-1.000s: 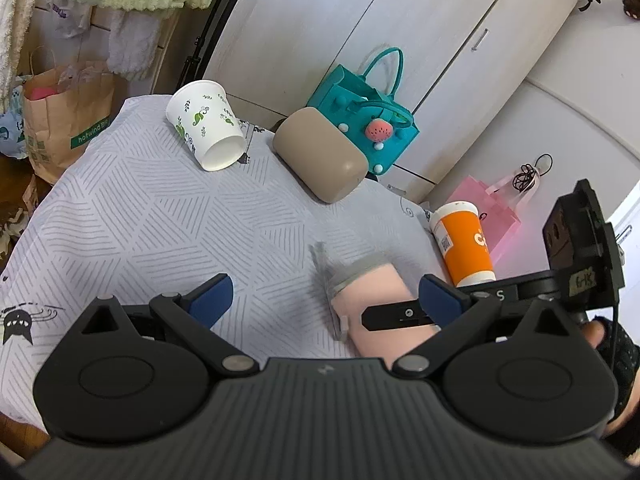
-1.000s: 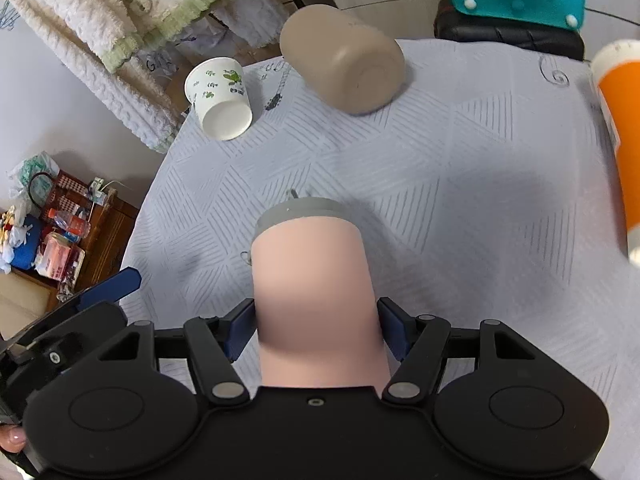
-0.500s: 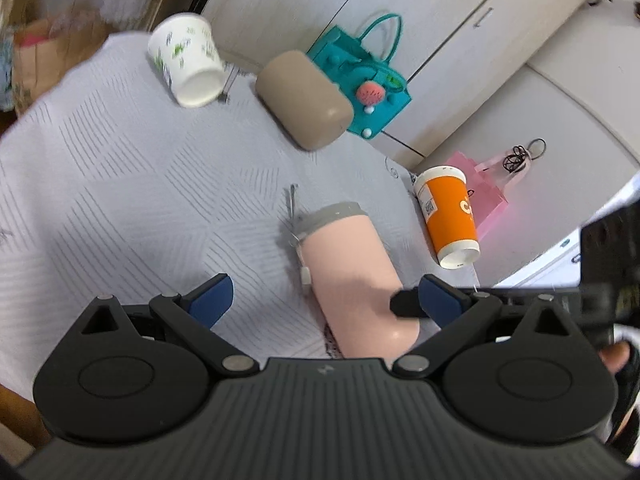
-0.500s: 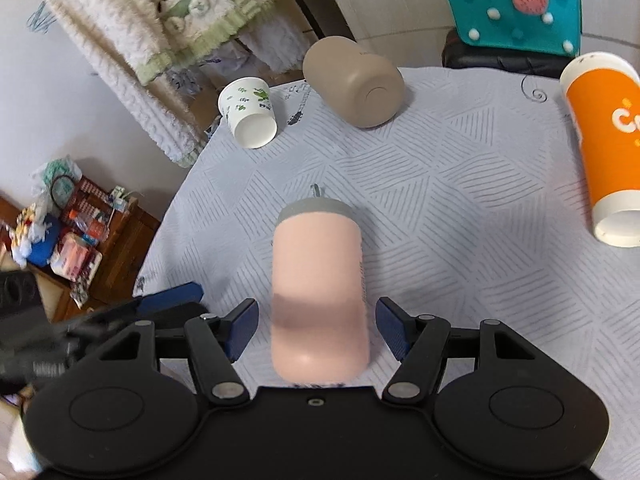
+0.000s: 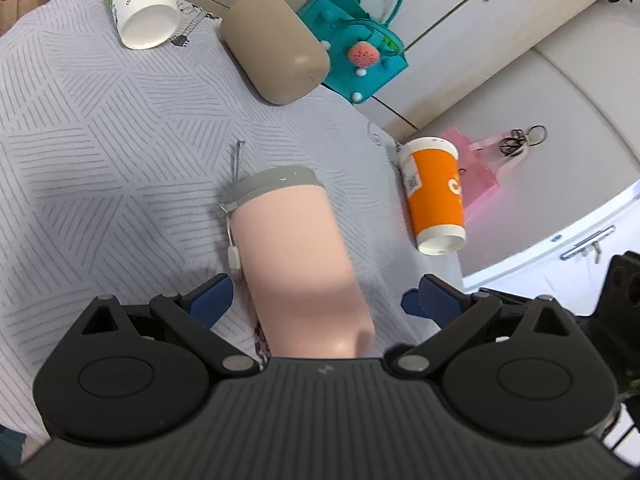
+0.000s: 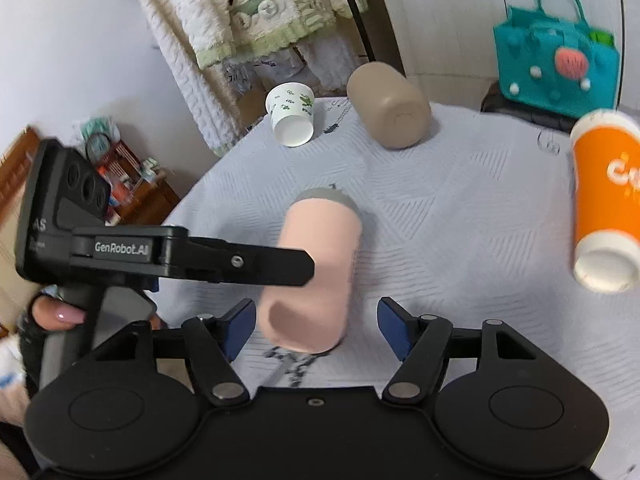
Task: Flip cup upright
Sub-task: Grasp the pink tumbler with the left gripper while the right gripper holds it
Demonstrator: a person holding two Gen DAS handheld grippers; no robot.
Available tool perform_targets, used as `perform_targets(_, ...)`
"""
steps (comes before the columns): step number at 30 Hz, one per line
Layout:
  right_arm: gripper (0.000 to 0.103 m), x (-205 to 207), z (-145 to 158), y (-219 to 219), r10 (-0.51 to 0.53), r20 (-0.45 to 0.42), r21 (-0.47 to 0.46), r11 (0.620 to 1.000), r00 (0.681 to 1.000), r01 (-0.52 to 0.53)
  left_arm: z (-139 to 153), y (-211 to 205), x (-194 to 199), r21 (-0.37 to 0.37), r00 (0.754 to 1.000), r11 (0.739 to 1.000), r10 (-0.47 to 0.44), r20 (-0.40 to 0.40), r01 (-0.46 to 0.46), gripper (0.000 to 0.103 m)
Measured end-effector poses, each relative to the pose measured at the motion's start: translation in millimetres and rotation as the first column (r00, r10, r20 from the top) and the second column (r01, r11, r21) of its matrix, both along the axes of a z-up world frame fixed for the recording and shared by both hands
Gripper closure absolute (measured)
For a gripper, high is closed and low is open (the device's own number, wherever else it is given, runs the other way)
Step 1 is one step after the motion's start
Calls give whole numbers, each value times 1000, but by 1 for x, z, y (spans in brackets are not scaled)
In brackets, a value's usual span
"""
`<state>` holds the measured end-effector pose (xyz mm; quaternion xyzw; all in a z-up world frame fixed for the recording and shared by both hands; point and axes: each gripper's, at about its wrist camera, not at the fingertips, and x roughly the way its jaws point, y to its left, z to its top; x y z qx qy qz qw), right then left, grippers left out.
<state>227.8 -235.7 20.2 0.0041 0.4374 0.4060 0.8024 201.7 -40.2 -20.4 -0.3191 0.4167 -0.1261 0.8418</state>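
- Left gripper (image 5: 318, 294) is being held wide open around the pink cup (image 5: 296, 264), with a gap showing at each blue pad.
- Pink cup is being left lying on its side on the grey tablecloth (image 5: 100, 132), its grey lid pointing away.
- Right gripper (image 6: 316, 322) is being held open too, its pads apart from the cup's base.
- Orange cup (image 6: 604, 208) is lying at the right.

The left gripper's body (image 5: 320, 420) is hiding the pink cup's (image 5: 300, 264) near end. The orange cup (image 6: 604, 204) is running off the right wrist view's edge, blurred.
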Motion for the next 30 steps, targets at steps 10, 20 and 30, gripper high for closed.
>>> perform_targets(10,25,10,-3,15,80,-19,39,996,997,-79,-1,7,3,19,1000,1000,-11,15,11,40)
perform_targets(20,27,38,-19,39,29,-149,-91,995,988,-43,-9,9,9,-29,999,999,-32,-17,32,40)
perform_targets(30,35,42,-17,44,30,-130,-77,996,991,-40,-15,6,30,-9,998,998,-57,-13,56,35)
